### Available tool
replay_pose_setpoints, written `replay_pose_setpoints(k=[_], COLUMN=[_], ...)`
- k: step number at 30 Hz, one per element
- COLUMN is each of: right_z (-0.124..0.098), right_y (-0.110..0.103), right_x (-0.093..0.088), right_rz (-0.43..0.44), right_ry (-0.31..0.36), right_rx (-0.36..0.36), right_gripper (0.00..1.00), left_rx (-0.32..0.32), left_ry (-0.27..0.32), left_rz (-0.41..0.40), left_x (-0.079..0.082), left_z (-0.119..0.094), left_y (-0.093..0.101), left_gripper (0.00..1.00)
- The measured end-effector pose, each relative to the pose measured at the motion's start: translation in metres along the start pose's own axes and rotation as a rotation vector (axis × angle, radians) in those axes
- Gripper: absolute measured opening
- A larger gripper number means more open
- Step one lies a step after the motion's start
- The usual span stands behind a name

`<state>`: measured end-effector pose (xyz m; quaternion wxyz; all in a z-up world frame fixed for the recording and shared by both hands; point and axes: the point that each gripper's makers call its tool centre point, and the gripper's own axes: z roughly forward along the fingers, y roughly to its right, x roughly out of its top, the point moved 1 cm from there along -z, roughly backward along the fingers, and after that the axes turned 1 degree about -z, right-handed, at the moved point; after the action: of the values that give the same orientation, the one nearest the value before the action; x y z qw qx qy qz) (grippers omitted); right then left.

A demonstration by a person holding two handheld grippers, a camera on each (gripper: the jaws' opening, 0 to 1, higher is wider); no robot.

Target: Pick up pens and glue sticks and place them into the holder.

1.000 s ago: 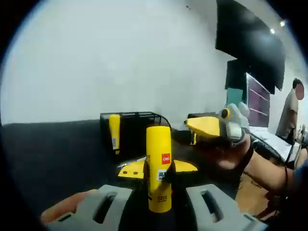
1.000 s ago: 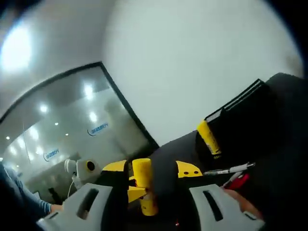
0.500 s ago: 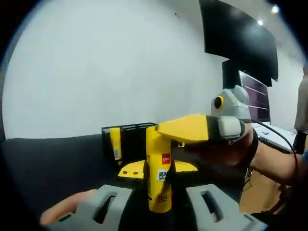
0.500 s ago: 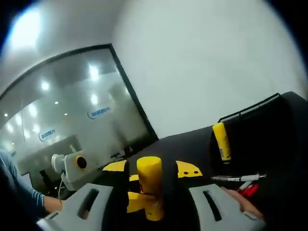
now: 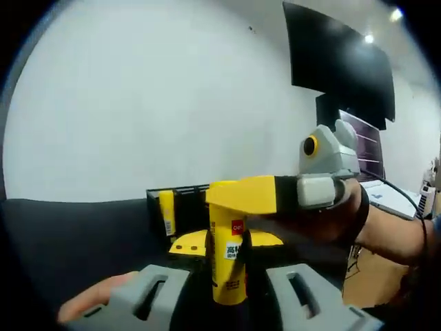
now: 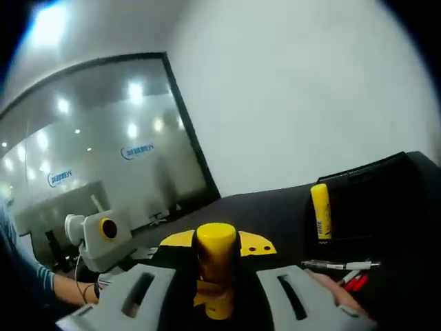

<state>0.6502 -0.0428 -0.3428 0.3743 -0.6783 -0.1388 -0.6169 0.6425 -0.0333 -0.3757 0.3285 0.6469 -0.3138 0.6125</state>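
Note:
A yellow glue stick stands upright between the jaws of my left gripper, which is shut on its lower body. My right gripper reaches in from the right, and its yellow jaws close over the stick's cap. In the right gripper view the same glue stick stands between the jaws of my right gripper. The black mesh holder behind it holds another glue stick. That holder and its glue stick also appear at the right of the right gripper view.
A silver pen and a red pen lie on the black table in front of the holder. A person's hand holds the right gripper. Monitors stand at the far right, and a glass wall lies to the left.
My right gripper has moved in from the right and lowered onto the glue stick's cap, with its jaws drawn closer together. The left gripper has kept hold of the stick.

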Motion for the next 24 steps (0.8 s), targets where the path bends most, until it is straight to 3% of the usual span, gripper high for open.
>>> replay_pose_setpoints(k=[9, 14, 17, 21, 24], right_z=[0.003, -0.001, -0.005, -0.009, -0.011], right_y=[0.0, 0.01, 0.018, 0.029, 0.035], right_x=[-0.001, 0.009, 0.016, 0.022, 0.027], right_rz=[-0.085, -0.086, -0.08, -0.093, -0.116], right_ry=[-0.043, -0.012, 0.009, 0.02, 0.028], right_rx=[-0.044, -0.086, -0.118, -0.162, -0.19], right_gripper=[0.18, 0.18, 0.18, 0.18, 0.18], left_rx=[-0.038, -0.071, -0.055, -0.028, -0.014], left_ry=[0.028, 0.019, 0.006, 0.003, -0.008], left_rz=[0.025, -0.014, -0.014, -0.048, -0.061], left_x=[-0.004, -0.012, -0.021, -0.033, -0.044], left_z=[0.0, -0.001, -0.001, -0.003, -0.003], left_y=[-0.005, -0.015, -0.026, -0.046, -0.056], left_gripper=[0.19, 0.38, 0.46, 0.66, 0.7])
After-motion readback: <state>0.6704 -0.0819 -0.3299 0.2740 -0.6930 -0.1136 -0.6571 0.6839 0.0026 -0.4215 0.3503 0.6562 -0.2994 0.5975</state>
